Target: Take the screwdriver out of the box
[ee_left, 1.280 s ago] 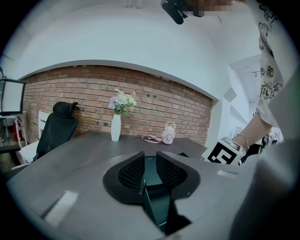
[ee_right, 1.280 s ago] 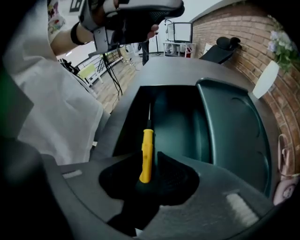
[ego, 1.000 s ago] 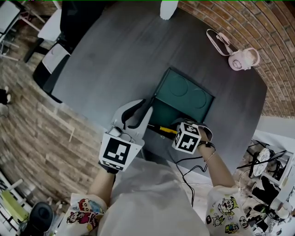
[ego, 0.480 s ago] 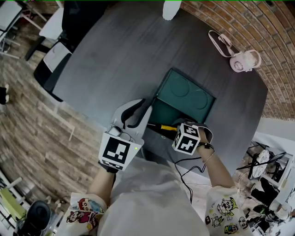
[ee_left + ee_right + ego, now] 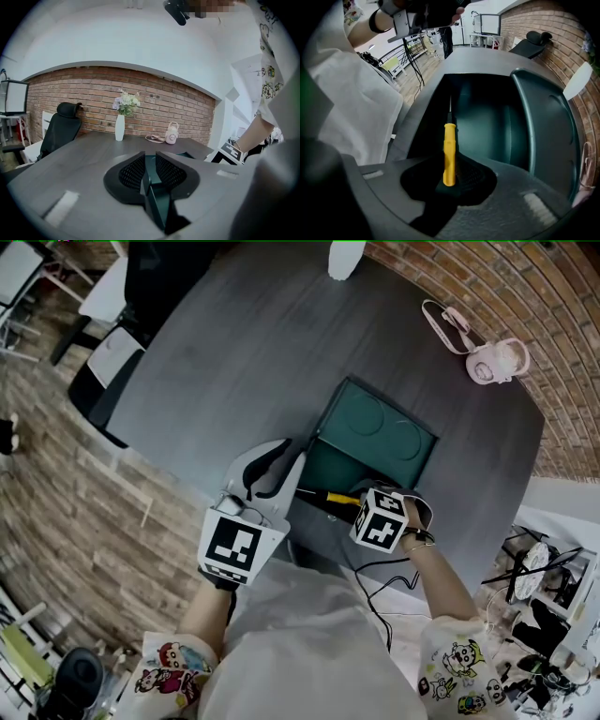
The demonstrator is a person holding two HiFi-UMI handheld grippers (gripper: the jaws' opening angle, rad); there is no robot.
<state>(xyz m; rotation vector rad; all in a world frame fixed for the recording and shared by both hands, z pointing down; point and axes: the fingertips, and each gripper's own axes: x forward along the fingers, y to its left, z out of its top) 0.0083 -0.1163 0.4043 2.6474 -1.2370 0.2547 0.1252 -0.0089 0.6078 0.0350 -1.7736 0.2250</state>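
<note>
A dark green box (image 5: 330, 468) lies open on the grey table (image 5: 234, 362), its lid (image 5: 380, 427) folded back. My left gripper (image 5: 286, 458) is at the box's left side. In the left gripper view its jaws (image 5: 149, 171) are closing on the thin green wall (image 5: 155, 199) and the pads press on it. A yellow-handled screwdriver (image 5: 339, 497) lies across the box's near part, its metal shaft pointing left. My right gripper (image 5: 364, 505) points steeply down into the box (image 5: 487, 117) and is shut (image 5: 450, 180) on the yellow handle (image 5: 449, 152).
A white vase (image 5: 342, 257) stands at the table's far edge. A pink gadget with a strap (image 5: 492, 360) lies at the far right. A black chair (image 5: 155, 282) is beyond the table's left side. A black cable (image 5: 375, 582) hangs by my right arm.
</note>
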